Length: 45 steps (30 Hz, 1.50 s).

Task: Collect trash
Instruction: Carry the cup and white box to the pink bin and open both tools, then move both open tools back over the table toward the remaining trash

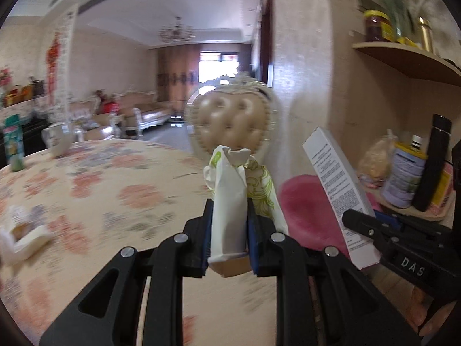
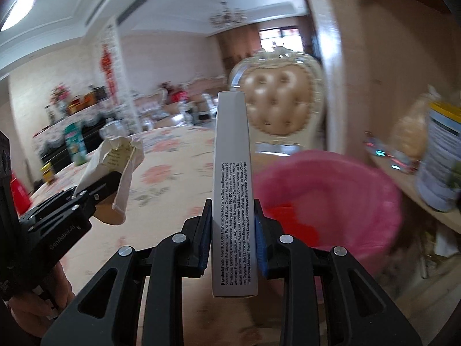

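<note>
Black two-finger left gripper [image 1: 229, 216], seen from its own wrist camera, is clamped on a crumpled white paper bag with green scroll print [image 1: 230, 201]; both blue pads [image 1: 251, 230] press its sides and the bag stands up between them, its twisted top well above the fingertips. Below and to the left of the gripper spreads the round table with a cream, pink-flowered cloth [image 1: 115, 190]. Far left on that cloth lies a torn white and tan paper wrapper [image 1: 26, 236], blurred, so its exact shape is hard to tell. Straight ahead beyond the bag is a tufted beige chair back with a carved pale frame [image 1: 233, 121]. Just right of the gripper sits a round pink plastic bin [image 1: 305, 201], and right of that the right gripper [image 1: 360, 222] holds a long white carton with small black print [image 1: 337, 184], tilted.

From the right wrist camera, the right gripper [image 2: 232, 216] is closed on that long white carton [image 2: 232, 173], blue pads against both narrow sides, the carton pointing forward and up past the fingertips. Immediately to the right and ahead is the pink bin [image 2: 345, 196], something red showing inside it. To the left, the left gripper [image 2: 95, 193] carries the paper bag [image 2: 118, 167] over the flowered table [image 2: 173, 173]. A hand [image 2: 46, 294] grips the left handle at the lower left.
</note>
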Available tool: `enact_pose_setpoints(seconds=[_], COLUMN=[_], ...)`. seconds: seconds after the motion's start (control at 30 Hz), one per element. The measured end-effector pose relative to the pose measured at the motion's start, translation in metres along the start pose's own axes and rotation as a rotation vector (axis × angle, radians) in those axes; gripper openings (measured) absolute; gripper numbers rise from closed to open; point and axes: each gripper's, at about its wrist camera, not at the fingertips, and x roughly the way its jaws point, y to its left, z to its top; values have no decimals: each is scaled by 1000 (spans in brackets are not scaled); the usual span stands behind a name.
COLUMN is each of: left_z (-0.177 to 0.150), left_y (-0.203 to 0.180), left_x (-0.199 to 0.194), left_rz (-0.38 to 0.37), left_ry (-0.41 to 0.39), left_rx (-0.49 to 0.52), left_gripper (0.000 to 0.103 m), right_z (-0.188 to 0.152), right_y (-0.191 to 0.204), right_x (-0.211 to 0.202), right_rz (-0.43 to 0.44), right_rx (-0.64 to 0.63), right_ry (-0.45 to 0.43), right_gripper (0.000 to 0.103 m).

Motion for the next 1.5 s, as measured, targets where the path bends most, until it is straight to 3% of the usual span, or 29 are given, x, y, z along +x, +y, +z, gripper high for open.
enact_pose_setpoints(seconds=[0.17,0.37,0.57,0.77,0.87,0.9,0.93,1.07,1.1,1.23,1.4,1.5], left_z=[16,29,34,35,32,30,30,26,25,17,9,3], left_y=[-45,-76,-97,-77,-63,-58,-55,-46,-44,-35,-17,6], left_x=[38,81,124,127,120,117,114,102,99,83,56,34], left_rz=[-106,-164,-195,-161,-141,-134,-130,-104,-100,-41,19,69], left_ry=[-9,5,36,43,47,48,48,41,44,41,38,37], left_rx=[41,48,68,46,29,21,17,11,8,-18,-39,-75], left_gripper=[22,22,22,22,22,22,22,26,32,74,95,98], right_z=[8,14,16,7,5,5,5,8,10,14,12,11], right_y=[-58,-111,-127,-129,-123,-122,-122,-117,-115,-107,-86,-67], right_x=[14,30,54,77,77,76,74,62,59,42,18,10], right_rz=[-91,-135,-141,-137,-154,-156,-167,-176,-183,-186,-177,-150], right_rx=[58,103,108,95,97,100,100,87,85,81,47,18], right_ry=[10,17,42,108,112,106,101,73,69,43,30,24], right_gripper=[27,27,27,27,33,41,56,59,59,59,63,65])
